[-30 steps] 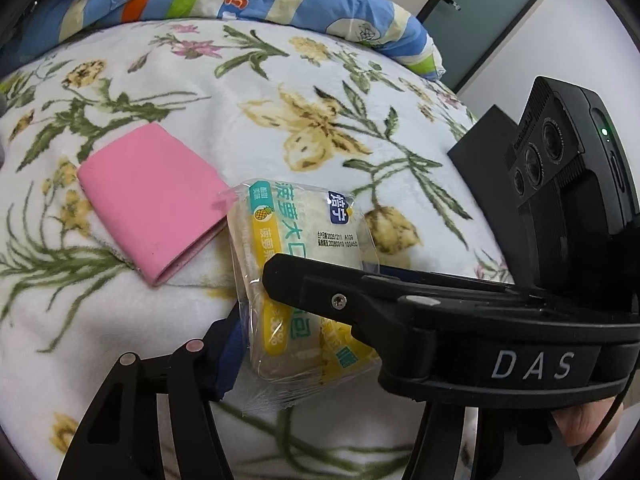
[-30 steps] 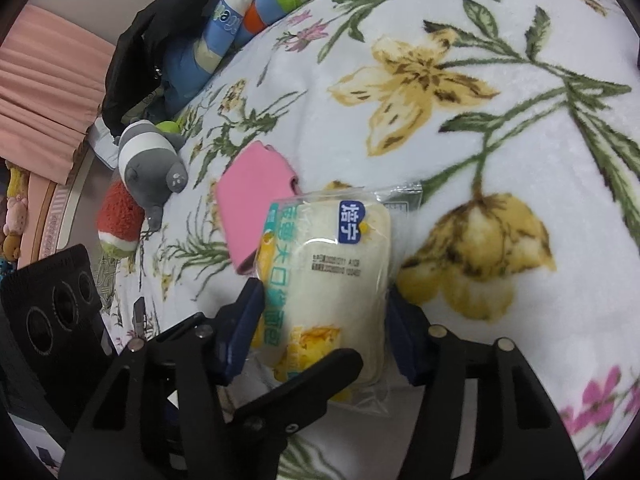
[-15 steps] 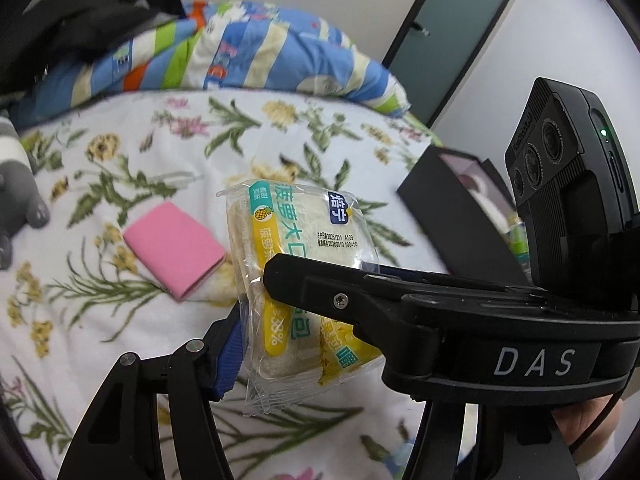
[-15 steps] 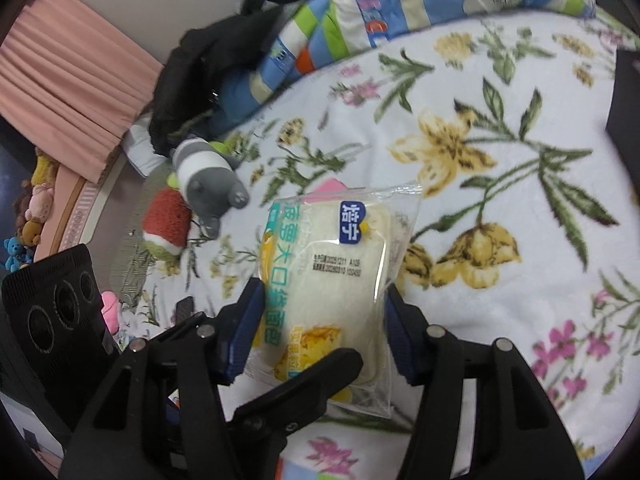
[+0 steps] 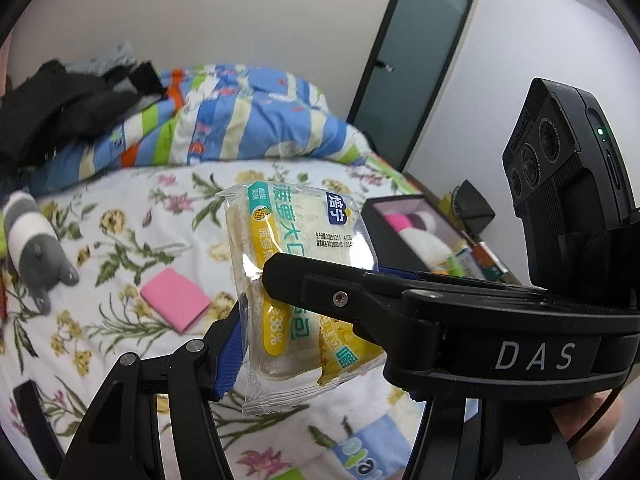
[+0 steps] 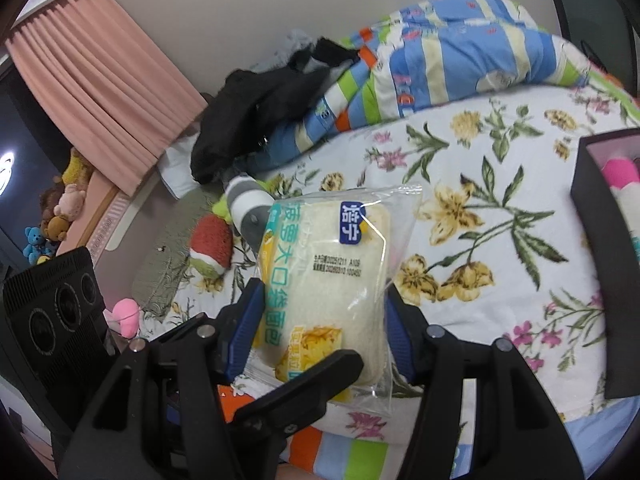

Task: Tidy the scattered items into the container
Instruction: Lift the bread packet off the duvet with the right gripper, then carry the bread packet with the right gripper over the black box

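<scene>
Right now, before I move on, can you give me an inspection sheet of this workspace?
Surface: floral bed cover, soft.
Job's things: bread lifted off the bed; pink pad lying on it; black box open, toys inside.
Clutter: grey plush, striped quilt, black clothes.
Grippers: right claw shut on bread; left claw beside the bread, grip unclear.
Cables: one thin cable behind the right claw.
Surroundings: pink curtain, dark door.
</scene>
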{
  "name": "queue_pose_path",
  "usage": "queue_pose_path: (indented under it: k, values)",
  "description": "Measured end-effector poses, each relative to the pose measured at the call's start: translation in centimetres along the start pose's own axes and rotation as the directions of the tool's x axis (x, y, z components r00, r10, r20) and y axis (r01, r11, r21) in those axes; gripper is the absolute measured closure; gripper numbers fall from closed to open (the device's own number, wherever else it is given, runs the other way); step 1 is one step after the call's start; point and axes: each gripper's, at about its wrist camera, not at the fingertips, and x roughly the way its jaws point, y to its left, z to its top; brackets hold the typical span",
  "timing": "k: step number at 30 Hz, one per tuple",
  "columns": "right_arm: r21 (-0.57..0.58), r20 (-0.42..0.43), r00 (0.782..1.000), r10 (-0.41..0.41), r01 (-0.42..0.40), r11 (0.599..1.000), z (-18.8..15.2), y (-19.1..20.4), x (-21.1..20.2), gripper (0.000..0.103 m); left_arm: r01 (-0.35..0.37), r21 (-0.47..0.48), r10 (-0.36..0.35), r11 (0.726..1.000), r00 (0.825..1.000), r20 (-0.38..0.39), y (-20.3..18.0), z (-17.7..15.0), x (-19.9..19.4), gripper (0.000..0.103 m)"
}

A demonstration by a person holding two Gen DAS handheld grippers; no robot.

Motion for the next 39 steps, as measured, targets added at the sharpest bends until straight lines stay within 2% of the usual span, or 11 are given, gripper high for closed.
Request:
queue_pose_path:
  k: [10,18,30,39]
  values:
    - [-0.015,0.101,0.995,-0.015,0.016,1.0,0.3,0.2,-7.6,0.046,0.029,0.076,-0.033,0.997,0.998,0.057,-5.8,1.7,-3.0,0.04]
    - [0.026,0.168,0.985,-0.043,0.04,0.999,0.2,-3.2,-13.0,0.046,0.072,0.134,-0.08,0.988,0.995,0.053,-11.6,2.7,-2.1,0.04]
    - [0.135,0.206,0.972,-0.113,0.087,0.987,-0.3,-11.9,-18.3,0.046,0.161,0.185,-0.159,0.97,0.987,-0.023,-19.3,3.3,3.9,0.04]
    - [0.227,0.198,0.97,-0.141,0.095,0.969,0.0,-18.6,-19.5,0.046,0.203,0.197,-0.187,0.959,0.978,-0.098,-23.3,3.5,9.6,0.04]
